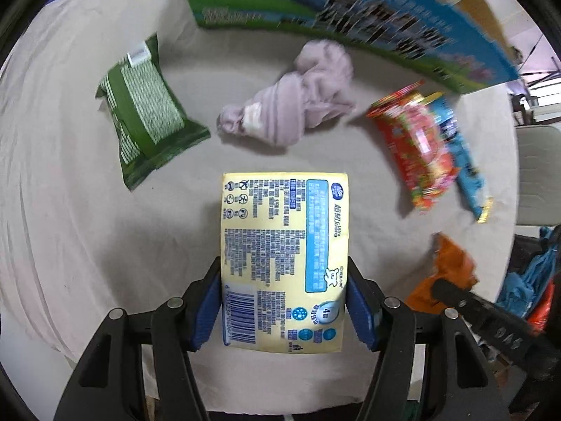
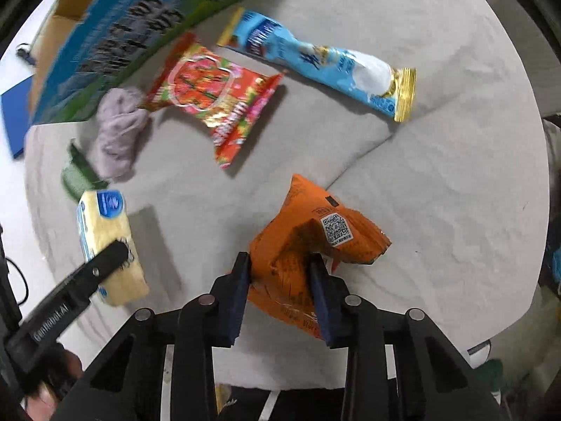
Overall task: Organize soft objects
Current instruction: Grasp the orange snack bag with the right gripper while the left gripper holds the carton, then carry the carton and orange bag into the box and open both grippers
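Note:
My left gripper (image 1: 284, 280) is shut on a yellow tissue pack (image 1: 284, 245) and holds it above the cloth-covered table (image 1: 70, 210). The pack also shows in the right wrist view (image 2: 105, 238). My right gripper (image 2: 280, 270) is shut on a crumpled orange snack bag (image 2: 301, 242), which also shows in the left wrist view (image 1: 445, 273). On the cloth lie a green pack (image 1: 143, 119), a lilac bundle of cloth (image 1: 294, 101), a red snack bag (image 2: 214, 98) and a light blue long packet (image 2: 322, 63).
A large blue and green printed cardboard box (image 1: 350, 14) stands at the far edge of the table, open at the top (image 2: 63, 10). A fold in the cloth (image 2: 368, 147) runs across the table. Bags and clutter sit beyond the right edge (image 1: 533, 280).

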